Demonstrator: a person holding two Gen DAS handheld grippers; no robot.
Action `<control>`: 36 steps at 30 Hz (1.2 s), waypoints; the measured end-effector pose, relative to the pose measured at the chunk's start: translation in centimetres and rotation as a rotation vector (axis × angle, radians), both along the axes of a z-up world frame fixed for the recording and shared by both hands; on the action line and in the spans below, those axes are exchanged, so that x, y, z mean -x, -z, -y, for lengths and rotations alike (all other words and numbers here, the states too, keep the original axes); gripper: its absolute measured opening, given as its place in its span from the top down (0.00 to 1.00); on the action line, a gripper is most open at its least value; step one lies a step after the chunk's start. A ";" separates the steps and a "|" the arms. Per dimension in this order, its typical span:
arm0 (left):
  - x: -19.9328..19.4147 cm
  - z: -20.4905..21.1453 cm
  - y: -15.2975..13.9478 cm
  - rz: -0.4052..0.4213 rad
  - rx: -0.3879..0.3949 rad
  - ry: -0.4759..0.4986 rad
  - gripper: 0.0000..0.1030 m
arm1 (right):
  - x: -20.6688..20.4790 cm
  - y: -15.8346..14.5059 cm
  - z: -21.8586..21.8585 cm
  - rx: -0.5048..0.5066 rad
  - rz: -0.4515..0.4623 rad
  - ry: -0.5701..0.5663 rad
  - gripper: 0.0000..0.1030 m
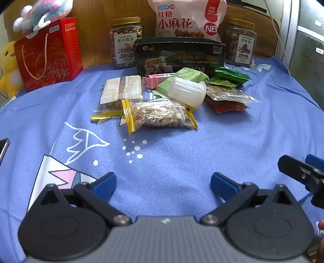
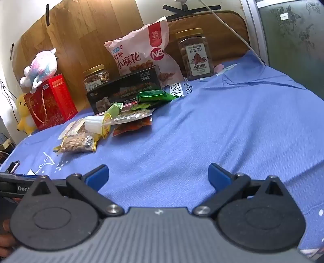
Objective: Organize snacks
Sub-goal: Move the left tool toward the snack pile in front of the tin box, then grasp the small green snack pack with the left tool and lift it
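Both jaws gape empty, left gripper and right gripper low in frame, likely lining up on the jumbled foil-and-plastic snack packets mid-frame on the blue cloth.

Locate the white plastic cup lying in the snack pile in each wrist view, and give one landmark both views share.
Left wrist view: white plastic cup just right of centre, upper half, on its side atop the pile.
Right wrist view: cup left of centre, mid-height.
Shared landmark: the black box standing behind the pile.

Home bedroom: bedsheet, plush toys, headboard.
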State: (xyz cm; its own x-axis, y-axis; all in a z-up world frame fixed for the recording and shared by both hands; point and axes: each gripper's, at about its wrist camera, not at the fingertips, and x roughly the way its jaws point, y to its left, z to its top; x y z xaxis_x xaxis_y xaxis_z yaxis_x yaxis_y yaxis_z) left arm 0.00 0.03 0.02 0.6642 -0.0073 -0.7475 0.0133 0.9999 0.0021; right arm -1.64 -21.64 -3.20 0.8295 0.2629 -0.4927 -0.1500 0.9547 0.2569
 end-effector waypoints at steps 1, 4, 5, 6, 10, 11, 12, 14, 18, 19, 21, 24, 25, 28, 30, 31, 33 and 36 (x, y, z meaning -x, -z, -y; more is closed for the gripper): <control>0.0 0.0 0.0 0.001 -0.001 0.000 0.00 | 0.0 0.0 0.0 -0.004 0.001 0.000 0.00; 0.0 0.0 0.0 0.003 -0.004 0.002 0.00 | 0.0 0.1 0.0 -0.018 0.002 0.002 0.00; 0.0 0.0 0.0 0.004 -0.005 0.006 0.00 | 0.0 0.2 0.0 -0.026 0.003 0.002 0.00; 0.1 0.0 0.0 0.007 -0.003 0.009 0.00 | 0.1 0.2 0.1 -0.037 0.005 0.002 0.00; 0.9 -0.5 0.2 0.054 0.018 0.025 0.00 | 0.7 0.3 0.9 -0.079 0.027 -0.001 0.00; 1.2 -0.4 0.3 0.073 0.018 0.032 0.00 | 0.9 0.4 1.0 -0.102 0.040 0.003 0.00; 1.5 -0.4 0.4 0.087 0.014 0.046 0.00 | 0.8 0.5 1.3 -0.117 0.045 0.002 0.00; 1.9 -0.6 0.6 0.106 0.016 0.078 0.00 | 0.7 0.5 1.5 -0.128 0.053 -0.003 0.00; 2.4 -1.8 0.2 0.132 0.060 0.137 0.00 | 0.3 0.3 0.9 -0.078 0.055 0.000 0.00; 2.4 -2.4 0.0 0.142 0.087 0.143 0.00 | 0.2 0.3 0.7 -0.057 0.055 0.001 0.00; 2.8 -3.8 -0.3 0.191 0.139 0.132 0.00 | 0.0 0.3 0.5 -0.032 0.067 0.002 0.00; 2.4 -5.6 -1.5 0.268 0.153 0.106 0.00 | -0.6 -0.4 0.5 -0.015 0.100 -0.024 0.00; 1.9 -5.9 -2.1 0.278 0.141 0.110 0.00 | -0.9 -0.8 0.4 -0.003 0.112 -0.041 0.00; 0.3 -6.6 -4.1 0.313 0.147 0.163 0.00 | -2.0 -1.9 0.2 0.022 0.136 -0.079 0.06; -1.3 -6.6 -5.4 0.322 0.173 0.209 0.00 | -3.1 -2.6 0.2 0.025 0.138 -0.103 0.11; -2.1 -6.5 -6.0 0.326 0.190 0.226 0.00 | -3.9 -3.0 0.5 0.017 0.137 -0.113 0.17; -4.0 -6.1 -7.3 0.324 0.237 0.267 0.02 | -5.3 -3.5 0.8 0.000 0.131 -0.124 0.26; -7.6 -4.7 -8.4 0.277 0.326 0.357 0.10 | -7.5 -3.9 1.2 0.025 0.123 -0.156 0.36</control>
